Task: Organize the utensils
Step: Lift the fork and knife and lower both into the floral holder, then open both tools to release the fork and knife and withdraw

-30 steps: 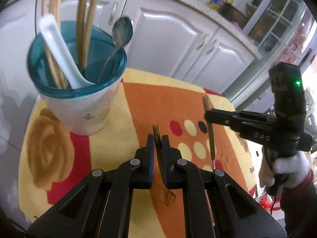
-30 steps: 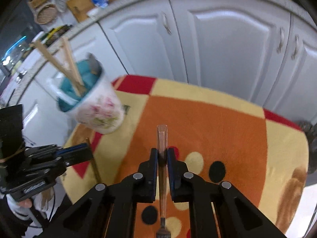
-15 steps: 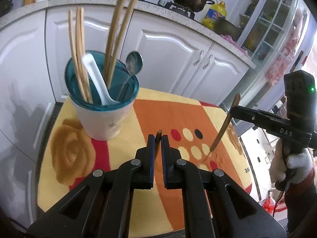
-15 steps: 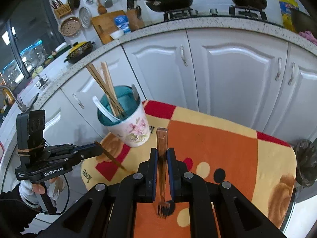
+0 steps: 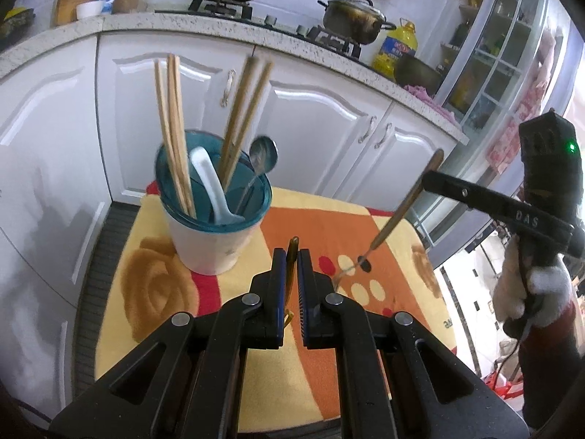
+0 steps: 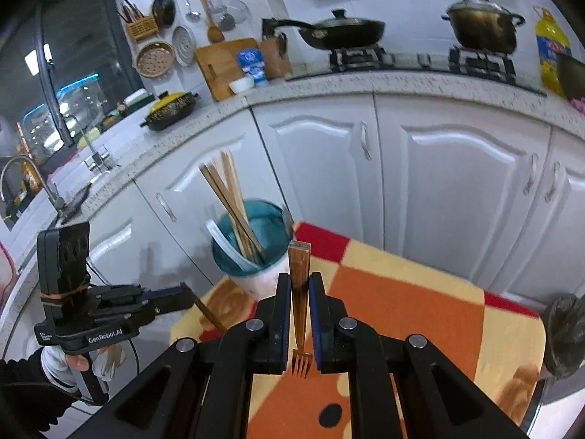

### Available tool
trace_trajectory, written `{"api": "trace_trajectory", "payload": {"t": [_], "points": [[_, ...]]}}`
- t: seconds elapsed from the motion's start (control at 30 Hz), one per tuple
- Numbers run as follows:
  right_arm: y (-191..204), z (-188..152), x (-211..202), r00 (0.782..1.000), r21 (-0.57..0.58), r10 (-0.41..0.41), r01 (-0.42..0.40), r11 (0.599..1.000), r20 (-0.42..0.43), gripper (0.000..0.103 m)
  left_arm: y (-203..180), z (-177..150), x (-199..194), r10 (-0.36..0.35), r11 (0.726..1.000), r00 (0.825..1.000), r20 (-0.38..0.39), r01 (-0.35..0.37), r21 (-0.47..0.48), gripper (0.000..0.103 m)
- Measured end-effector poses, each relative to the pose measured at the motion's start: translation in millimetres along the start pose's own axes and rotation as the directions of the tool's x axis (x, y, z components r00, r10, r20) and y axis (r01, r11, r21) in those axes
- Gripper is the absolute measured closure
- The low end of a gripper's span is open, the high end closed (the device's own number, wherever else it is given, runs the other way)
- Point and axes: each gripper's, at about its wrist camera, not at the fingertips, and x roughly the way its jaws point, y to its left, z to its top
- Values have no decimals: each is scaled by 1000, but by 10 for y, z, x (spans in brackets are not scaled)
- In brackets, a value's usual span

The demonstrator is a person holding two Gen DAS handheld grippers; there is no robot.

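Observation:
A white cup with a teal inside (image 5: pixel 214 212) stands on the orange and yellow mat (image 5: pixel 314 219); it holds several chopsticks, a white spoon (image 5: pixel 212 186) and a metal spoon (image 5: pixel 261 161). My left gripper (image 5: pixel 291 256) is shut on a thin brown-handled utensil (image 5: pixel 291 267), held above the mat right of the cup. My right gripper (image 6: pixel 299 281) is shut on a wooden-handled fork (image 6: pixel 299 289), tines down, above the mat. The cup also shows in the right wrist view (image 6: pixel 252 248). The right gripper with its fork (image 5: pixel 398 212) shows at the right of the left wrist view.
White cabinet doors (image 6: pixel 438 183) stand behind the mat. The counter above carries a stove with a pan (image 6: pixel 340 33) and a pot (image 6: pixel 482 25), and a yellow oil bottle (image 5: pixel 396 47). A sink tap (image 6: pixel 33 179) is at the far left.
Both grippers have lifted away from the mat with their utensils held. The cup now sits lower and farther off in both views.

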Motion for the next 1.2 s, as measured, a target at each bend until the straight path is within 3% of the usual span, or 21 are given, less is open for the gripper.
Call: {"api": "trace_trajectory", "payload": {"t": [0.17, 0.4, 0.67, 0.9, 1.2], "points": [[147, 315, -97, 998, -37, 35, -33, 999, 50, 94, 78, 189, -331, 11, 1000, 999, 48, -12, 9, 98], [385, 834, -134, 991, -98, 52, -39, 994, 126, 94, 287, 556, -721, 91, 995, 983, 162, -94, 16, 98], [541, 1253, 228, 989, -131, 12, 7, 991, 144, 94, 500, 889, -627, 110, 994, 970, 219, -107, -27, 98], [579, 1416, 550, 989, -141, -7, 27, 990, 145, 94, 552, 980, -295, 127, 992, 976, 175, -126, -15, 98], [555, 1288, 1059, 997, -132, 3, 7, 991, 71, 94, 658, 807, 180, 152, 988, 985, 87, -149, -40, 98]]}}
